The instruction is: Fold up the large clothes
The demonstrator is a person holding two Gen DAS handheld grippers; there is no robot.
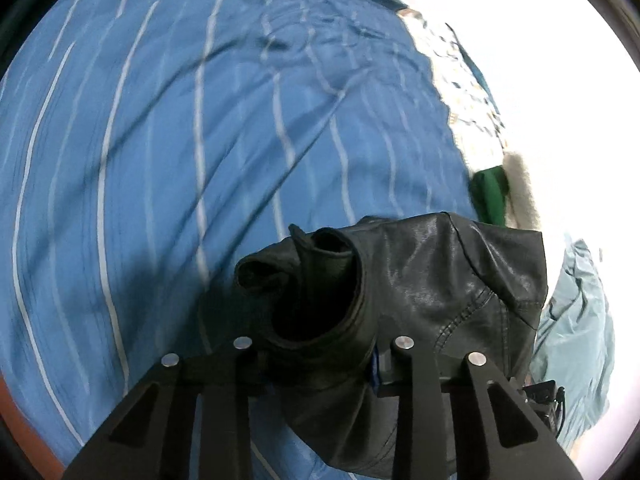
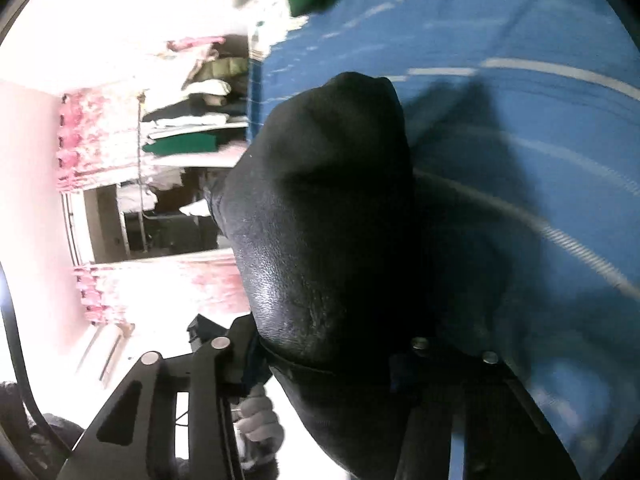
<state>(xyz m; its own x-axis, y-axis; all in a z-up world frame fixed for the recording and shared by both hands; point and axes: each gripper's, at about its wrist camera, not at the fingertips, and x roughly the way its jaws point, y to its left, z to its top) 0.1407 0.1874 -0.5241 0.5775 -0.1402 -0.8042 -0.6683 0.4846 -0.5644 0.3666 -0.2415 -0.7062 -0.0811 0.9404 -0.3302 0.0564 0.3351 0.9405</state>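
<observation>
A black leather garment (image 1: 440,280) hangs bunched over the blue striped bedsheet (image 1: 160,140). In the left wrist view a rolled cuff or sleeve opening (image 1: 316,280) faces the camera. My left gripper (image 1: 322,354) is shut on this garment, whose folds fill the gap between the fingers. In the right wrist view the same black garment (image 2: 320,200) rises as a dark, shiny hump in front of the camera. My right gripper (image 2: 320,354) is shut on it too, its far finger partly lost in shadow. The view is rolled sideways, with the bedsheet (image 2: 500,40) on the right.
A green cloth (image 1: 488,196) lies at the bed's edge beside a pale patterned fabric (image 1: 468,92). A light teal garment (image 1: 576,320) lies at the right. Open shelves of folded clothes (image 2: 192,120) and pink curtains (image 2: 88,136) stand beyond the bed. A person's hand (image 2: 260,416) shows below.
</observation>
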